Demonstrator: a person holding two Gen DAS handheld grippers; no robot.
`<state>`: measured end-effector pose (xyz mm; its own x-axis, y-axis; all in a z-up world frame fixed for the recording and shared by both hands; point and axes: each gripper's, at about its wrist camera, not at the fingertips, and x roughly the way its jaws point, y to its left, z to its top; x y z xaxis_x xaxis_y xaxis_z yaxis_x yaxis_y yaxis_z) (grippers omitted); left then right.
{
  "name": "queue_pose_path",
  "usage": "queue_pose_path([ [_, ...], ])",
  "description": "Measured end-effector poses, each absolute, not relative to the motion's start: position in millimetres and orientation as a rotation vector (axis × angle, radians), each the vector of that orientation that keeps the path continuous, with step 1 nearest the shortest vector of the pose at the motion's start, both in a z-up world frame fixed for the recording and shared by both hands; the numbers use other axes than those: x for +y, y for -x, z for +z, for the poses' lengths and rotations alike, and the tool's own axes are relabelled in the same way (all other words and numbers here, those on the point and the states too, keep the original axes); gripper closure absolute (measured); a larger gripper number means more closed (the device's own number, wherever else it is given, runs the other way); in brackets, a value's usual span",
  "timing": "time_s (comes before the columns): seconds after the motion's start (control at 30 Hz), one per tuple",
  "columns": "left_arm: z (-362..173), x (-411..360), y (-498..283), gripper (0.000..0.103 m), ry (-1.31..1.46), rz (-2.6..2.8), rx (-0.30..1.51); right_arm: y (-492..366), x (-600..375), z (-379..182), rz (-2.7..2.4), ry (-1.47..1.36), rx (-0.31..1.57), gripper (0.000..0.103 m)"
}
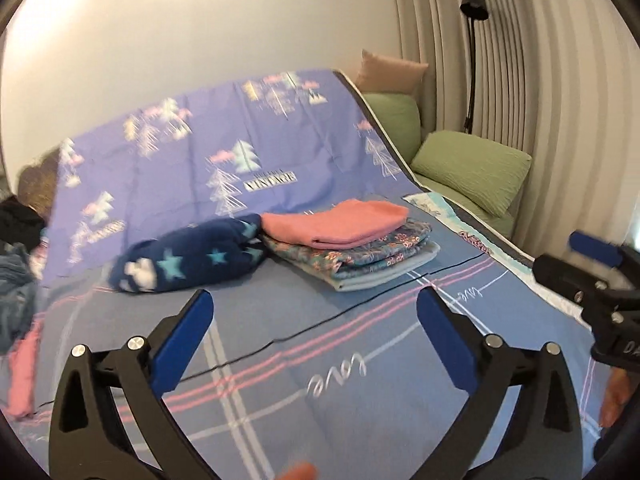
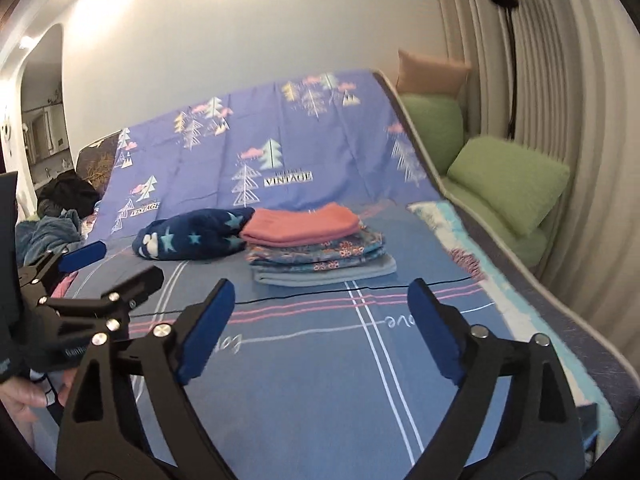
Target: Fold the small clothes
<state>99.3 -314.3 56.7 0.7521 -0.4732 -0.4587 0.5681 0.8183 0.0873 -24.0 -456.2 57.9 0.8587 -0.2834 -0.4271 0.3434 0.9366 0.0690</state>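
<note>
White "VINTAGE" print (image 2: 287, 178) on purple sheet (image 2: 320, 128)

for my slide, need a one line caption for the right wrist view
Open right claw hovers empty over the bedsheet, facing a folded stack topped by a pink garment.

A home living space, by the look of the purple tree-printed sheet (image 2: 280, 140) draped over a sofa back, green fabric cushions (image 2: 508, 182), pleated cream curtains (image 2: 560, 80) and black floor lamp (image 1: 474, 4) (a doorway (image 2: 42, 112) opens into another room).
</note>
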Motion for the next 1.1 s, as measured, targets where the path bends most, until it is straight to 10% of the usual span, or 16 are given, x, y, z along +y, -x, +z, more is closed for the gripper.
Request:
queue_pose_path([
  [1.1,66,-168,53,0.001,-0.135,-0.447,0.443,165,-345,75,-0.413,-0.143,0.443,0.007],
])
